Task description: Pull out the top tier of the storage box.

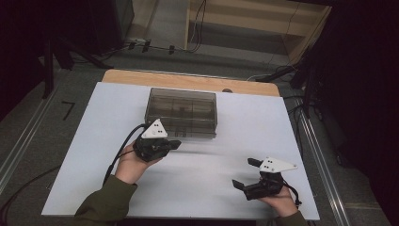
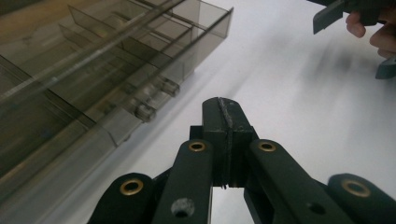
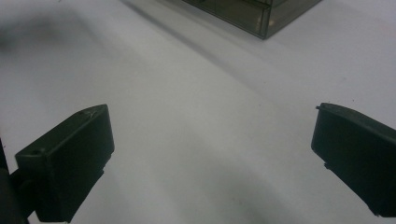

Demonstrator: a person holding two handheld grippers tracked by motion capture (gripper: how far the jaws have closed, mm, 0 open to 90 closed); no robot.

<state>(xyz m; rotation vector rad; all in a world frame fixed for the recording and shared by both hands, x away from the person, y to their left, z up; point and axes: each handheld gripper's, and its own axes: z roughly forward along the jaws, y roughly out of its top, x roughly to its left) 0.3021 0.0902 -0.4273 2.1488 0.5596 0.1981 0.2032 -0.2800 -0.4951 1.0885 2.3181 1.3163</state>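
Left gripper (image 1: 175, 143), jaws pressed together on nothing, points right just before the box (image 1: 183, 112); right gripper (image 1: 247, 173), jaws wide, points left over bare table (image 1: 202, 174).

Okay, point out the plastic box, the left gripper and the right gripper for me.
box (image 1: 183, 110), high view, middle of its smoky lid.
left gripper (image 2: 227, 116), left gripper view, tip where its jaws meet.
right gripper (image 3: 212, 158), right gripper view, gap midway between its spread jaws.
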